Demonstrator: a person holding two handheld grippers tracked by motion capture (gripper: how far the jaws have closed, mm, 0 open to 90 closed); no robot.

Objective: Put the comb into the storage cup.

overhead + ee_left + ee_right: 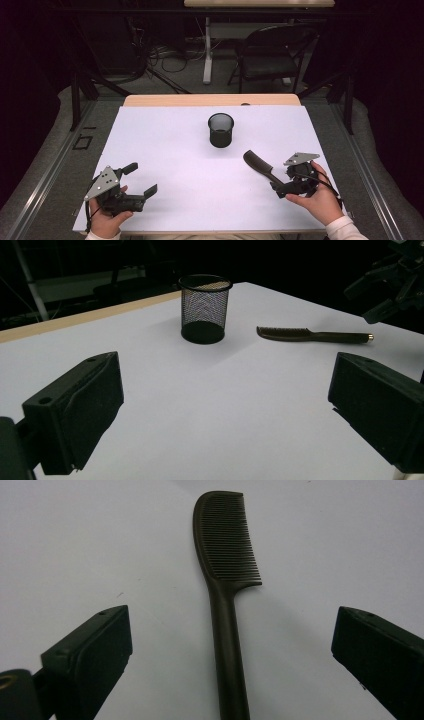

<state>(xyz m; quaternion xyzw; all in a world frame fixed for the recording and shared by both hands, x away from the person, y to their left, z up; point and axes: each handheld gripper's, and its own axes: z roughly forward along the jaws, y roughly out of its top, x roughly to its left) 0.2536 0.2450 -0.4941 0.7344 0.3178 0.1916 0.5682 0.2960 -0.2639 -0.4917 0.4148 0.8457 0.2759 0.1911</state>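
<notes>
The left gripper (141, 179) is held wide open, well left of the comb (259, 165). The right gripper (230, 655) is spread wide around the comb's handle, untouched.

comb (226, 570) flat on white table (75, 545) | handle between wide-apart jaws | untouched

Each hand-held gripper, the left gripper (139, 179) and the right gripper (281, 189), is built of black parts and topped behind its fingers by a grey three-cornered plate dotted with small screw holes. Blocky black fingers (90, 660) with a small round hole near the upper edge are seen. A thin black cable is trailed behind the fingers, and pale cream sleeves (345, 227) are worn at the wrists.
</notes>
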